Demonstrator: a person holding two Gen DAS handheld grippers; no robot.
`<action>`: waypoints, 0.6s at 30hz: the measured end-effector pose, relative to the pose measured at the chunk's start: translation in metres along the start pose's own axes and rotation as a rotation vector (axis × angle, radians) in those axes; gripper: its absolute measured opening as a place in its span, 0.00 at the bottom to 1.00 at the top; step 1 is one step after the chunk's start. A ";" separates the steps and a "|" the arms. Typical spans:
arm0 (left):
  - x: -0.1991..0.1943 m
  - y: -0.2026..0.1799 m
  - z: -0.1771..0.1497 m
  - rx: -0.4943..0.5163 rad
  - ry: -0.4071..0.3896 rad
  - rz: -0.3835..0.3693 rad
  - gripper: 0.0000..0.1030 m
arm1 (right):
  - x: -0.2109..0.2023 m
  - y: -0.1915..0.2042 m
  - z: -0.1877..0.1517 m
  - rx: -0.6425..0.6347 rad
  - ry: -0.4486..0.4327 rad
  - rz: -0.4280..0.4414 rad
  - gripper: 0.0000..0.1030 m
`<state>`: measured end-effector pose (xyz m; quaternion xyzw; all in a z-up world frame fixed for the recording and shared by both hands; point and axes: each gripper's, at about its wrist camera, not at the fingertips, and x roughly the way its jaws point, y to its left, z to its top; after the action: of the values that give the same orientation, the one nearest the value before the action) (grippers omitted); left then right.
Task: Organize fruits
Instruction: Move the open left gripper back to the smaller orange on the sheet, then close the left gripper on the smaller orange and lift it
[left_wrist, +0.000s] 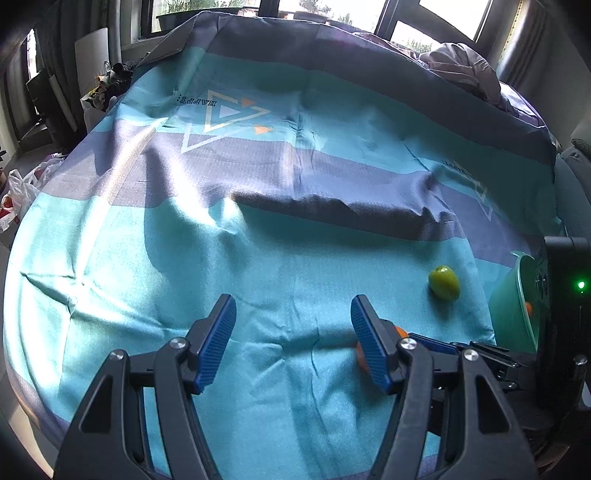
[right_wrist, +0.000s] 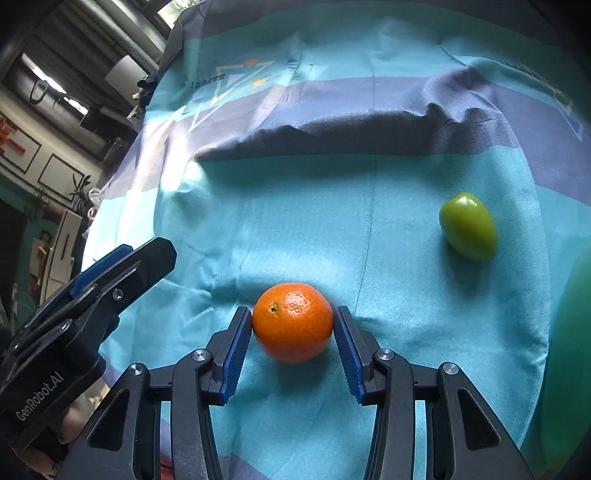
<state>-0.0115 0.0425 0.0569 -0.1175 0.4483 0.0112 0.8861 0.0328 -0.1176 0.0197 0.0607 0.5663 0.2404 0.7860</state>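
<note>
An orange (right_wrist: 291, 325) sits low over the teal and purple striped cloth (right_wrist: 332, 229), between the blue pads of my right gripper (right_wrist: 292, 312). Both pads press its sides, so the gripper is shut on it. A green oval fruit (right_wrist: 467, 226) lies on the cloth up and to the right. In the left wrist view my left gripper (left_wrist: 293, 332) stands open over bare cloth with nothing between its fingers. Behind its right finger only a sliver of the orange (left_wrist: 402, 331) shows. The green fruit (left_wrist: 444, 283) lies further right.
A green plastic basin (left_wrist: 513, 295) stands at the right edge of the cloth, with something orange inside. It is a green blur (right_wrist: 572, 332) in the right wrist view. A raised fold (left_wrist: 332, 210) crosses the cloth's middle. The left gripper's body (right_wrist: 122, 266) is close on the left.
</note>
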 end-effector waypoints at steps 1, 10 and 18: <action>0.000 0.000 0.000 0.001 0.003 -0.004 0.63 | -0.004 -0.002 -0.001 0.007 -0.008 0.008 0.45; -0.001 -0.005 -0.006 -0.009 0.045 -0.126 0.62 | -0.048 -0.026 -0.001 0.103 -0.156 0.093 0.45; 0.019 -0.032 -0.025 0.046 0.170 -0.258 0.60 | -0.025 -0.033 0.003 0.192 -0.096 0.152 0.45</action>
<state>-0.0159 0.0039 0.0341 -0.1541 0.5030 -0.1230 0.8415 0.0402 -0.1573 0.0300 0.1898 0.5424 0.2408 0.7822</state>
